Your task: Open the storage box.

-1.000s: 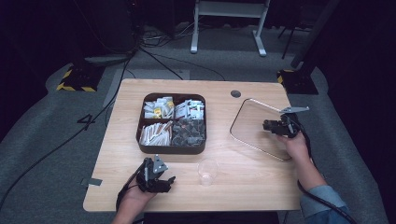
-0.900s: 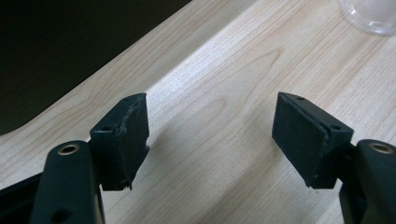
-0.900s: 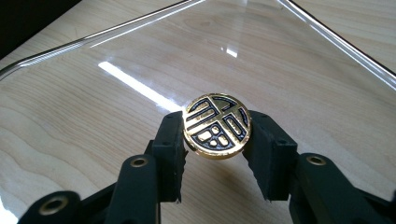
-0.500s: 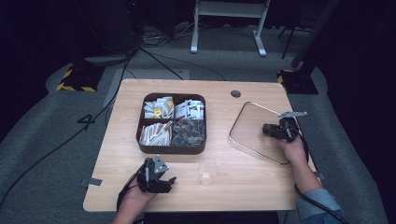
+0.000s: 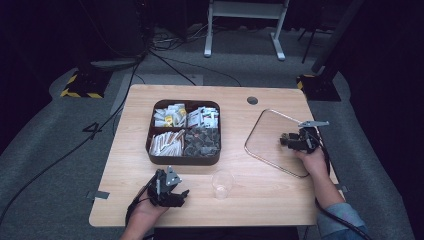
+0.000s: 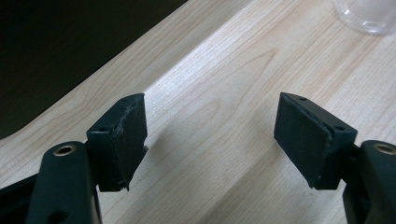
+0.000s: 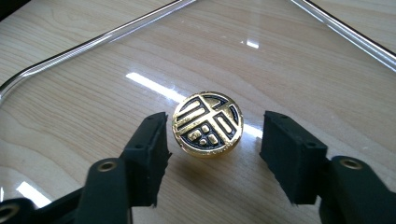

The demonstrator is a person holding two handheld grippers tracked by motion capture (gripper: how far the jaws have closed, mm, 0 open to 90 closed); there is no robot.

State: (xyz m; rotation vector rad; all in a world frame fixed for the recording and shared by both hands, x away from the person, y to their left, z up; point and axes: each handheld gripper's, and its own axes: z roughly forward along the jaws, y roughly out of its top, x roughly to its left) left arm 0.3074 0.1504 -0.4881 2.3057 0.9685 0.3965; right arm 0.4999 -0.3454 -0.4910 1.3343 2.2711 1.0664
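Note:
My right gripper [image 5: 287, 141] hangs low over a clear glass tray [image 5: 265, 116] at the table's right side. In the right gripper view a round gold-and-black token [image 7: 208, 123] rests on the tray glass [image 7: 93, 43] between the jaws of the right gripper [image 7: 212, 128]. The jaws have just been opening. One pad is very close to the token and the other stands clearly off it. My left gripper [image 5: 182, 193] rests near the table's front edge, open, with bare wood between its pads [image 6: 123, 135].
A dark four-compartment box [image 5: 182, 160] of packets and small items sits mid-table. A clear plastic cup [image 5: 222, 183] stands just right of the left gripper, its rim at the corner of the left gripper view [image 6: 369, 18]. A round grommet hole [image 5: 252, 100] lies at the back.
The right hand has crept slightly nearer and lower over the tray. The left hand and gripper have stayed put.

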